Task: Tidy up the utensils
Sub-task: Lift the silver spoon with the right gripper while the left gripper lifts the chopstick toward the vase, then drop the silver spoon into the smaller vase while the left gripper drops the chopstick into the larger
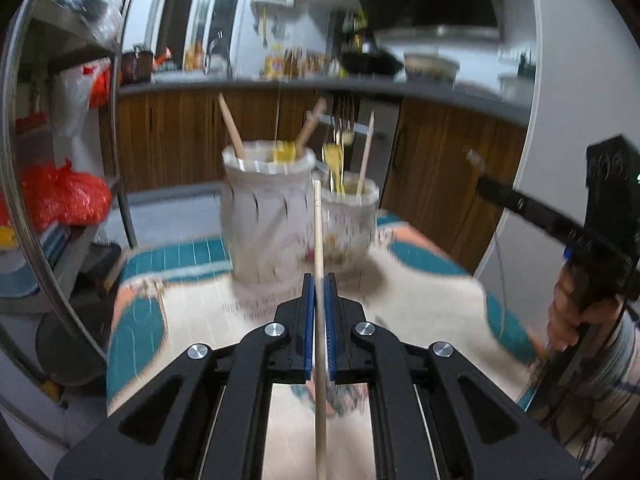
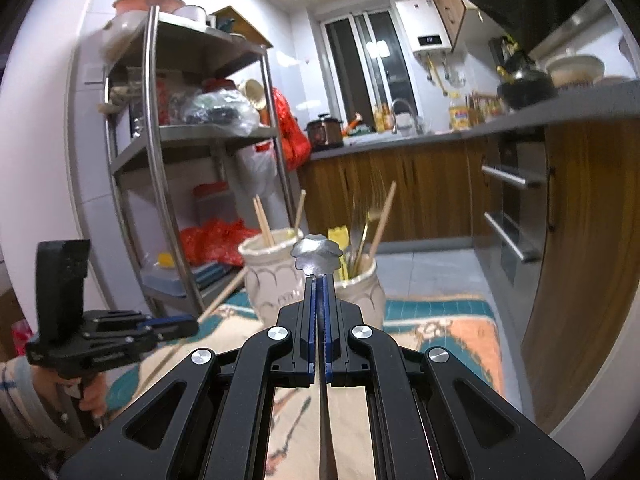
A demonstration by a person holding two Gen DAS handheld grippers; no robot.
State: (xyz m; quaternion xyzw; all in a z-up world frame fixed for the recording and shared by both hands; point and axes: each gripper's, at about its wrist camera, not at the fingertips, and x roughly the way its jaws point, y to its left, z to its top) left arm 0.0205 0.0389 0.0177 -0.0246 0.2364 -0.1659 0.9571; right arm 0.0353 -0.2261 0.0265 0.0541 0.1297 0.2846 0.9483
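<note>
L gripper clamped on a wooden chopstick, long axis pointing ahead at the taller jar, prob nearest; R gripper clamped on a metal spoon

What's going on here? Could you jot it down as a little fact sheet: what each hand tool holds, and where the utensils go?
Left gripper: shut on a wooden chopstick
Right gripper: shut on a metal spoon with a scalloped bowl
Holders: two white ceramic jars, a taller jar and a shorter jar, side by side
Already in jars: chopsticks, a fork, yellow-handled pieces
Surface: patterned cloth
Setting: kitchen
</note>
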